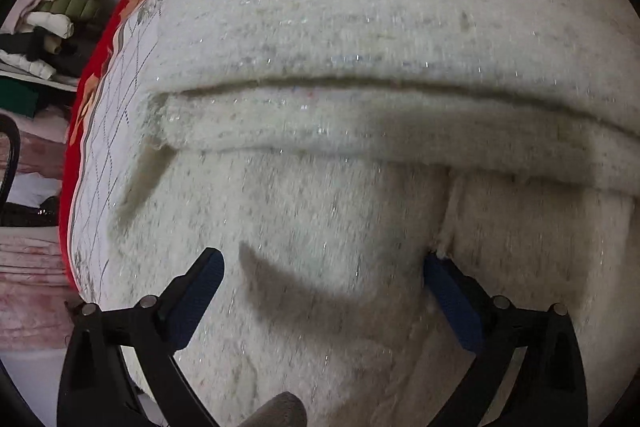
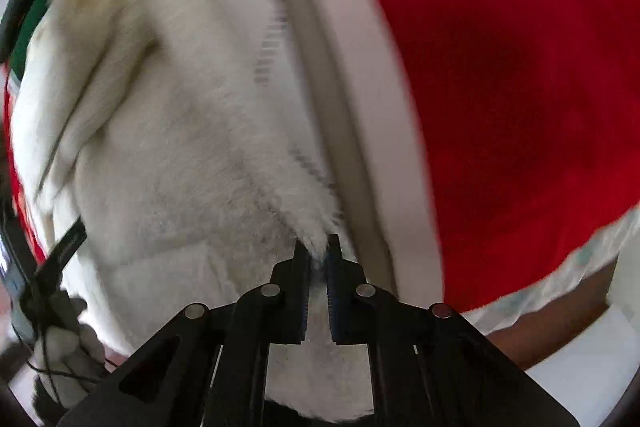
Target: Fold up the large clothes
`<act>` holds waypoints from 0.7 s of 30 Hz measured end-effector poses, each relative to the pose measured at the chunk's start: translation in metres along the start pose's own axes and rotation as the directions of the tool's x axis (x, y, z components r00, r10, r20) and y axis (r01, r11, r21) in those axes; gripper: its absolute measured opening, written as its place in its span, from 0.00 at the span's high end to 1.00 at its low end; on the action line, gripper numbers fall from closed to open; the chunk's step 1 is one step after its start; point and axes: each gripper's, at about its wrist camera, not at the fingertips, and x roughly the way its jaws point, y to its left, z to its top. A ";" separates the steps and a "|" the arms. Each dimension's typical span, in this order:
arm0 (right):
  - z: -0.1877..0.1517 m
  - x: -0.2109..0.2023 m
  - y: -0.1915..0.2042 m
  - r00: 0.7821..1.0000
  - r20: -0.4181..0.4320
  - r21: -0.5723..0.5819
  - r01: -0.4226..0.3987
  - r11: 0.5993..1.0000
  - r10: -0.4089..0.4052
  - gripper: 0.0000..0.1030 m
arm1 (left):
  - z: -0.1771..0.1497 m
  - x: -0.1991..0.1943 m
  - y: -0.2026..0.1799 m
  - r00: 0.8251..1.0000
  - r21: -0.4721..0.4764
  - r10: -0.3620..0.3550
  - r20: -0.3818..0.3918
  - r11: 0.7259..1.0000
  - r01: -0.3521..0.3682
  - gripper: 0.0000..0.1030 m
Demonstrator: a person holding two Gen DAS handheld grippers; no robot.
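Left wrist view is filled by a cream fuzzy sweater [image 1: 360, 27], spread over a red-bordered bedspread [image 1: 92, 75], with a folded band of knit crossing just beyond the left gripper [image 1: 324, 267]. That gripper's jaws are seen spread wide over the sweater, with nothing held between them. In the right wrist view, the right gripper [image 2: 318, 251] is seen with jaws nearly closed, and a pointed edge of the sweater [image 2: 160, 127] is pinched at their tips; the grip is judged shallow. If the cloth is pulled hard or lifted quickly, the tuft could be lost from the tips and the fold would fall open; the weight of thick knit would be the cause. The folded layers could also be dragged out of line, since only one gripper has hold. A stack of clothes [image 1: 52, 27] beyond the sweater's left edge is shown only by the left view; the pinch itself and the broad red area [image 2: 520, 107] right of the sweater are shown only by the right.
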 end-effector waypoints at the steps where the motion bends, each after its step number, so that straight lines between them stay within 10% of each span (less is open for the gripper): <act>1: 0.001 -0.001 0.008 0.999 -0.010 -0.028 0.031 0.999 -0.032 0.93 | 0.001 -0.001 0.001 1.000 0.004 -0.005 -0.003 1.000 0.005 0.00; 6: 0.001 -0.036 0.048 0.997 -0.013 -0.054 0.070 0.996 -0.070 0.75 | 0.005 -0.026 0.042 0.999 -0.081 -0.045 0.015 0.996 0.046 0.00; 12: -0.002 -0.080 0.136 0.986 0.053 -0.142 -0.148 0.979 0.157 0.54 | 0.002 -0.033 0.099 0.995 -0.141 0.077 0.066 0.988 -0.067 0.00; 16: 0.013 -0.041 0.198 0.965 -0.049 -0.207 -0.263 0.942 0.259 0.54 | -0.004 -0.001 0.112 0.994 -0.147 0.111 0.009 0.983 -0.108 0.00; 21: 0.016 0.033 0.247 0.992 -0.068 -0.248 -0.122 0.961 0.108 0.55 | -0.013 0.024 0.120 0.995 -0.155 0.079 -0.054 0.984 -0.087 0.00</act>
